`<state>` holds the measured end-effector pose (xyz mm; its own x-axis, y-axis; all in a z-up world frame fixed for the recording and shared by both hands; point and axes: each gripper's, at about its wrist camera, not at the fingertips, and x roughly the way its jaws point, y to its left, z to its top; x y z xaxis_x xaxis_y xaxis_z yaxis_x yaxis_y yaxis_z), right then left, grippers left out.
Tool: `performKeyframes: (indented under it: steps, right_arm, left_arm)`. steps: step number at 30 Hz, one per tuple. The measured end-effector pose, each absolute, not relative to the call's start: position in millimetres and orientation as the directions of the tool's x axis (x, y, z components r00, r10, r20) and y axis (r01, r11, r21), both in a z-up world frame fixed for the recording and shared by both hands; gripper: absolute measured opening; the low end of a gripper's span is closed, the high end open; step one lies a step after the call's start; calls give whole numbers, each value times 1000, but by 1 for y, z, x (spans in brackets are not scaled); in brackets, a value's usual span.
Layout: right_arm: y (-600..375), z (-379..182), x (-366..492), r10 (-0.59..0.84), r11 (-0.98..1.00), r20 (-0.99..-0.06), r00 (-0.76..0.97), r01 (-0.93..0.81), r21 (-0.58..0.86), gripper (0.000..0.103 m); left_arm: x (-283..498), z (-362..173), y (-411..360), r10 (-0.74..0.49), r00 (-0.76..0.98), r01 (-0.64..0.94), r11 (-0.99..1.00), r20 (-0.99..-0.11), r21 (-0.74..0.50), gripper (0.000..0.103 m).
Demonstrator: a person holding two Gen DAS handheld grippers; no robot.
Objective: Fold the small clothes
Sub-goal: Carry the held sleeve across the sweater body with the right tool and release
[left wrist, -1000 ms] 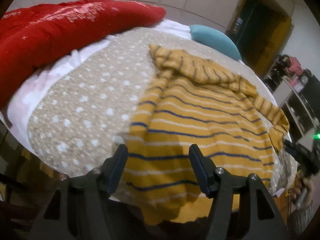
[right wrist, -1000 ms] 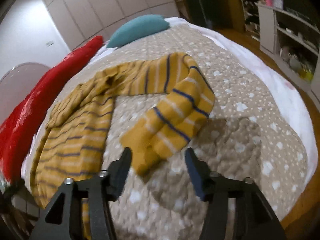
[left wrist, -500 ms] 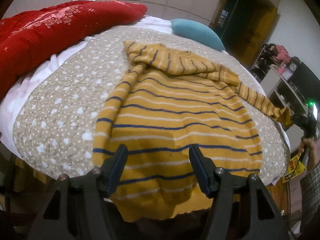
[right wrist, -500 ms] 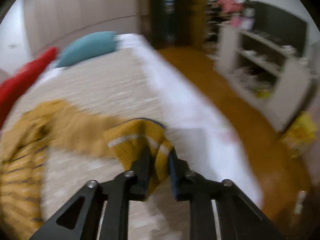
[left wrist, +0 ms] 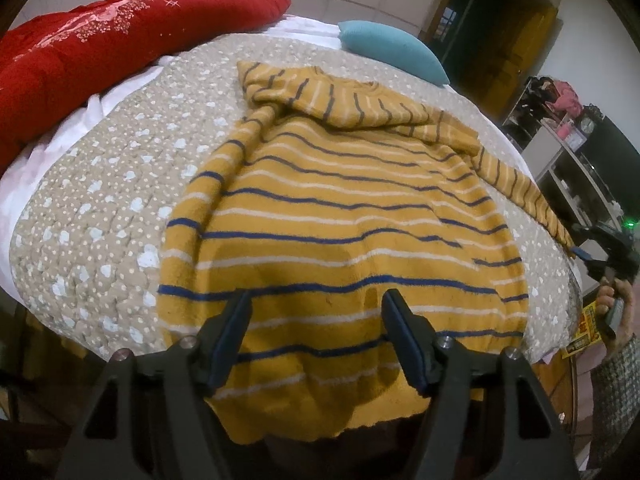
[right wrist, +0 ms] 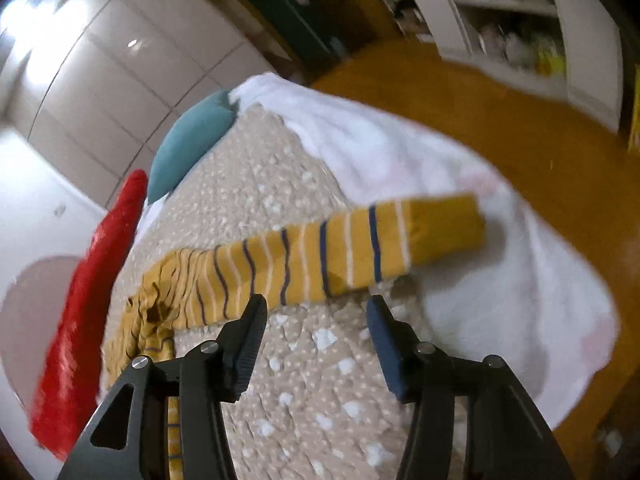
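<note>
While spread flat, striped sweater (left wrist: 340, 216) between red quilt (left wrist: 100, 52) and teal pillow (left wrist: 392, 50).

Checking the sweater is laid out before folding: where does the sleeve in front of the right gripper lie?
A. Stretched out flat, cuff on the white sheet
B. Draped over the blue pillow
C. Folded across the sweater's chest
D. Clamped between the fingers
A: the sleeve lies straight beyond the opening right gripper, its cuff on the white sheet.

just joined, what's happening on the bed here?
A person with a claw in each hand is laying out a yellow striped sweater on the dotted bedspread for folding. The right claw is opening with nothing between its jaws; one sleeve lies stretched straight out beyond it. The left claw hovers open over the hem.
</note>
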<state>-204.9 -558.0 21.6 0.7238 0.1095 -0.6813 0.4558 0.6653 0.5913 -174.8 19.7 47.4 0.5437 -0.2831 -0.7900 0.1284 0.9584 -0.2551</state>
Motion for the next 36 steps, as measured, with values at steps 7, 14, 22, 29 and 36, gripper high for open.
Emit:
performKeyframes:
  steps: [7,14,22,29,36]
  right_arm:
    - [-575,-17,-192,63,500,-656,752,545,673,56]
    - [-613,57,-183,11,534,-524,852,438,723,7]
    - [-605,79,-185,-5,577,-552,834,454,679,7]
    - [-544,92,-122,-1,707,-632,775,448,548,7]
    - [-352,153,-35,151,911,-593,791,121,393,7]
  left_arm:
    - [-168,36,23,-278,509,112,960,-814,-258,67]
    - [-169,42,16,-300,519,144,954,-800,-264,67]
    - [-174,45,18,-358,523,158,932,-773,-326,67]
    - [-181,52,56,-363,582,106,921,-728,-375,68]
    - [-187,42,89,-379,596,70,903,-708,-424,68]
